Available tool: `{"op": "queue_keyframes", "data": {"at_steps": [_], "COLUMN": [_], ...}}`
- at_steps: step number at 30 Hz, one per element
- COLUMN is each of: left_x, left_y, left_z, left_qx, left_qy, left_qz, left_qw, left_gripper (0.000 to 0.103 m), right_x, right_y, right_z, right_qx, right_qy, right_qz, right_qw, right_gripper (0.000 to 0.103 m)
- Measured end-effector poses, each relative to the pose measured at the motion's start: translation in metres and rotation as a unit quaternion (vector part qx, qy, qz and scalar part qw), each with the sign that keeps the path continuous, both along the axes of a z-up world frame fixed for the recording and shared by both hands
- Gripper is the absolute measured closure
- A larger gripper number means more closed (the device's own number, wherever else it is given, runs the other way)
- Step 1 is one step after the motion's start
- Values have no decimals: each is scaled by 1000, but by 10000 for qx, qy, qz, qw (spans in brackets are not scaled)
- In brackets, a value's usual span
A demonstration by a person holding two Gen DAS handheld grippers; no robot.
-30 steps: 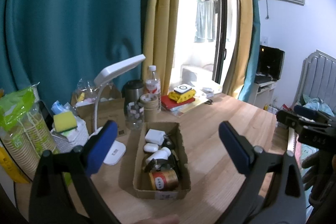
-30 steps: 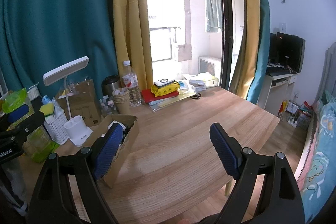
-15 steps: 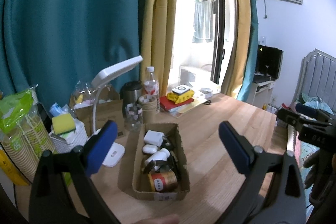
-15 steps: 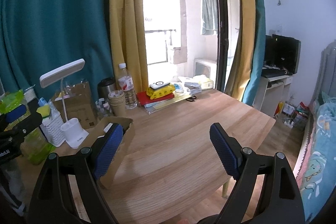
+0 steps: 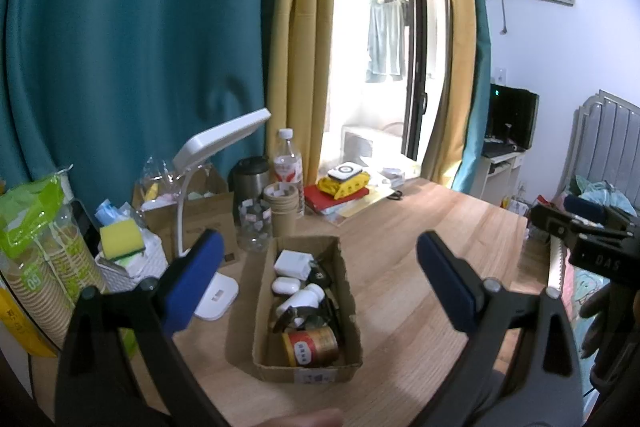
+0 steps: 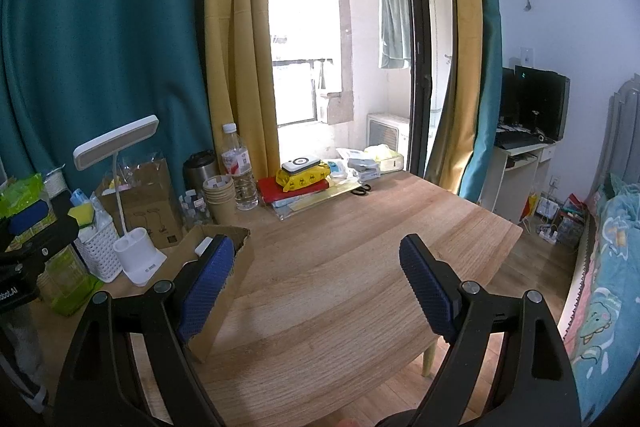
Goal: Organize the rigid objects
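So, quick rundown of that moment:

Left gripper (image 5: 320, 279): spread wide, nothing between the blue pads, hanging above the wooden table (image 5: 420, 251) and looking down at the cardboard box (image 5: 348, 311).

Right gripper (image 6: 316, 287): also spread wide and empty, over a bare stretch of table, with the box just off to its left.

Box contents: a white charger (image 5: 293, 263) at the far end, a white earbud case (image 5: 285, 285) behind it, a white bottle (image 5: 301, 301) lying on its side, some dark bits I couldn't really make out, and a gold tin with a red label (image 5: 310, 347) nearest the camera.

How they'd handle: all hard stuff that won't squash. The tin looked like the heaviest and its round side could roll or slip, so I'd pinch it across the body. The earbud case is smooth and rounded, so probably slippery. The charger has flat faces, the easiest grab.

Clutter nearby: a desk lamp (image 5: 220, 143), a water bottle (image 5: 288, 167) and a stack of paper cups (image 5: 285, 211) were close behind the box, so not much room there.
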State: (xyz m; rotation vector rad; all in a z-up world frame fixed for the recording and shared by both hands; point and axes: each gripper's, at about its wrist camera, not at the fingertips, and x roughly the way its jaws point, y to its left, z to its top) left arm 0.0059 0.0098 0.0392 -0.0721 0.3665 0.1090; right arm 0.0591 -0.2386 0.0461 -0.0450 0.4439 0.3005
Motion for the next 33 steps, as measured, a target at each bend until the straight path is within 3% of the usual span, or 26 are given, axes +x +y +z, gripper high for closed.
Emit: {"op": "queue_keyframes", "data": {"at_steps": [33], "left_x": [2], "left_y": [8], "left_z": [2], "left_qx": [-20], "left_qy": [-33], "left_qz": [42], "left_qw": [10000], "left_gripper": [5], "right_x": [-1], "right_y": [1], "right_z": [0], "right_qx": [0], "right_qy": [4], "right_qz": [0], "right_qw": [10000], "right_gripper": [16]}}
